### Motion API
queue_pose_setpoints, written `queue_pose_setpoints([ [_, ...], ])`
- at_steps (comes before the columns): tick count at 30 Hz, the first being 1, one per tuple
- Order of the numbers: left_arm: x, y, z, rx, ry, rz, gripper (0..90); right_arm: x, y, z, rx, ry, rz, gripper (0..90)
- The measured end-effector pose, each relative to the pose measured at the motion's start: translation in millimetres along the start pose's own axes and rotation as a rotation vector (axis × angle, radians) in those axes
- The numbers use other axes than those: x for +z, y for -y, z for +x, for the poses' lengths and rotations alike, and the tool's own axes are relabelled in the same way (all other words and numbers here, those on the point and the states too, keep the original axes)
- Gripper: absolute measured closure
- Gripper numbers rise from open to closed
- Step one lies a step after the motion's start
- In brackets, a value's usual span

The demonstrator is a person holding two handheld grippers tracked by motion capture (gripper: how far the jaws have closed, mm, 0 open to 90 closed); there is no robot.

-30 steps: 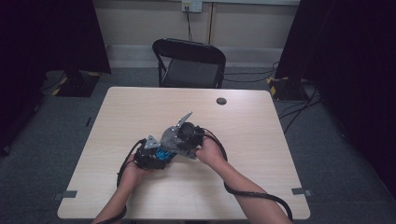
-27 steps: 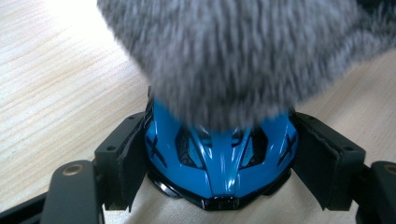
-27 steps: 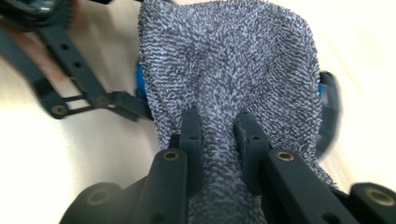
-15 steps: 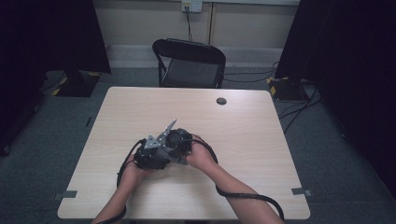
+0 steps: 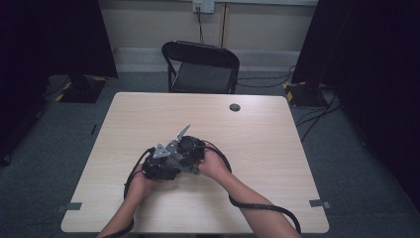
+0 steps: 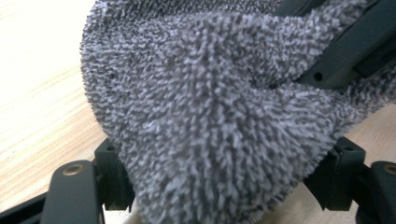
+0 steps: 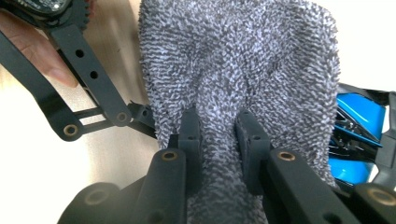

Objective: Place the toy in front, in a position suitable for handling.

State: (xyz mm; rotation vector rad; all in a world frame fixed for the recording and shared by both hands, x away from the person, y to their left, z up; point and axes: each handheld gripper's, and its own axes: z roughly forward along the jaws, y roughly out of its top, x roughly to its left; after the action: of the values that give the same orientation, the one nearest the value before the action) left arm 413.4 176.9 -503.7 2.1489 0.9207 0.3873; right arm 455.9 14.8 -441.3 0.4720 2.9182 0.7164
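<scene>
My right gripper (image 7: pixel 218 135) pinches a fold of the grey towel (image 7: pixel 243 70), and its length runs away from the jaws. My left gripper (image 6: pixel 219 186) is draped by the towel, its grip I cannot tell. The table (image 5: pixel 277 144) is bare around both.

Chair (image 5: pixel 200 67) behind table (image 5: pixel 277 148), both tools side by side near its front, cloth (image 7: pixel 243 70) between them

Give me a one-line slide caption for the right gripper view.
Right tongs pinching a fold of grey terry cloth above the pale wooden table, with the left tongs close alongside.
</scene>
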Motion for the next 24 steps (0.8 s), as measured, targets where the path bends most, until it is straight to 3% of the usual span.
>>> queue_pose_setpoints([
  [24,-0.1,0.0,0.0,0.001,-0.001,0.001,24.6,-4.3,4.7,-16.3,0.042,0.008,0.005,75.6],
])
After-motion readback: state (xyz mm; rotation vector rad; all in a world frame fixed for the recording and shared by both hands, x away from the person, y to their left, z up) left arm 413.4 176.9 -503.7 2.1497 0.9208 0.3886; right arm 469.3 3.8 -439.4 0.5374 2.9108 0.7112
